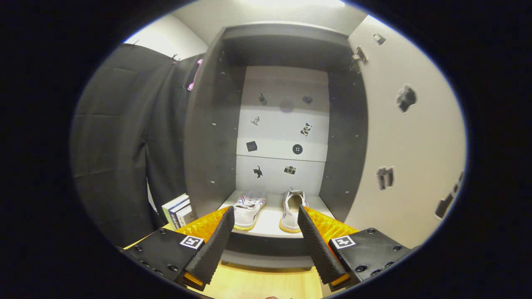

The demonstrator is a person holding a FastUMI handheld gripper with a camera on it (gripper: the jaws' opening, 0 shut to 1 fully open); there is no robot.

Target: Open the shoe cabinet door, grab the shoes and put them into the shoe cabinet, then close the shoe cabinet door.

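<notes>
The shoe cabinet (212, 137) stands open straight ahead, its dark side walls framing a pale back panel with small stickers. Its door (411, 137) is swung wide to the right, also dotted with stickers. Two white shoes rest on the cabinet's bottom shelf (268, 226): the left shoe (247, 209) points toward me, the right shoe (292, 209) shows its heel opening. My gripper (266, 218) is open just in front of the shelf edge, with nothing between its fingers. The fingertips (226, 220) frame the two shoes, which lie beyond them.
A few books (178, 209) stand upright beside the cabinet's left wall. Black cloth hangs further left. A light wooden floor (257, 284) runs under the fingers up to the cabinet's base.
</notes>
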